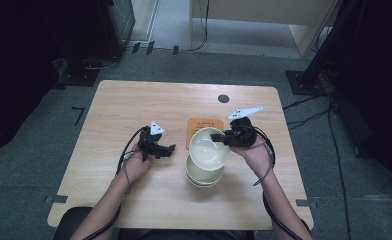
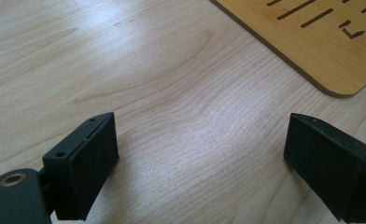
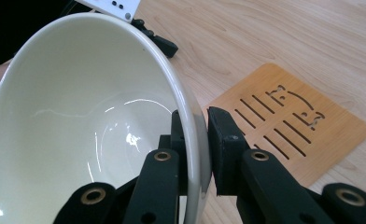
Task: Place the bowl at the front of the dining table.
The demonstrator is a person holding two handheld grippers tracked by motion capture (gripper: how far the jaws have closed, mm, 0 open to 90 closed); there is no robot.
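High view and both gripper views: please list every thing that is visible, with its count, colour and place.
Held bowl: one, white, lifted and tilted, rim pinched by right gripper.
Stacked bowls: count unclear, white, under held bowl.
Trivet: one, light-brown wood, slotted, flat behind bowls.
Table: one, pale wood.
Dark disc: one, far table edge.
Left gripper: black, open, over bare table.
Right gripper: black, shut on bowl rim.

From my station I see a light wooden tabletop (image 1: 134,105) with rounded corners and a small dark round plug (image 1: 223,98) near its far edge. Grey carpet (image 1: 29,150) surrounds it, with black cables (image 1: 334,145) trailing at the right, dark equipment (image 1: 116,22) at the far left and pale wooden furniture (image 1: 264,12) beyond.
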